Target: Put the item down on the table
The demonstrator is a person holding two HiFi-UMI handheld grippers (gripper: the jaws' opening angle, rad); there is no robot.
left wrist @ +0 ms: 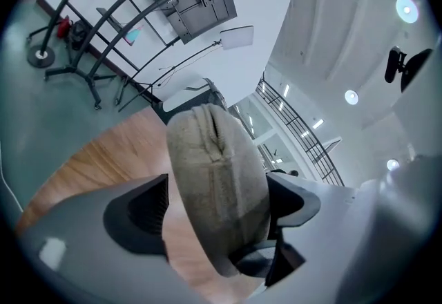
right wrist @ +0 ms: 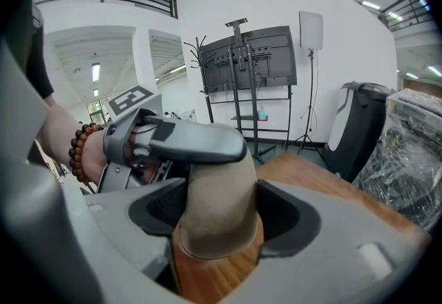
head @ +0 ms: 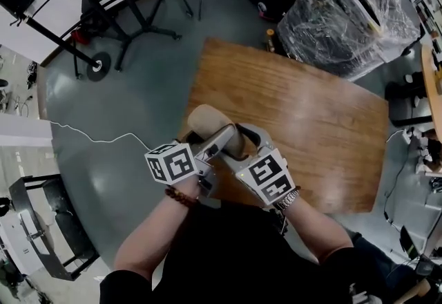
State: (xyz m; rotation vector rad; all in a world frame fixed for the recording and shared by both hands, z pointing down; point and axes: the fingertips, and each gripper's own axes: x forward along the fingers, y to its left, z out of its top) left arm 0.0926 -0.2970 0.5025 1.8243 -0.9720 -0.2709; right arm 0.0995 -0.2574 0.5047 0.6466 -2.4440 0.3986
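Seen in the head view, a tan suede-like item (head: pixel 209 123) leans over the 7 o'clock corner of the wooden table (head: pixel 311 109), with the left gripper (head: pixel 221 140) and right gripper (head: pixel 245 140) converging on it from 6 o'clock. Only the left gripper view shows the seam down its face, and only the right gripper view shows a left jaw lying across its top. Both pairs of fingers stand wide apart, pinching the item's sides.

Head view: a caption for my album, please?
One tan item straddled by the left hand-held gripper and right hand-held gripper at the wooden table's edge.
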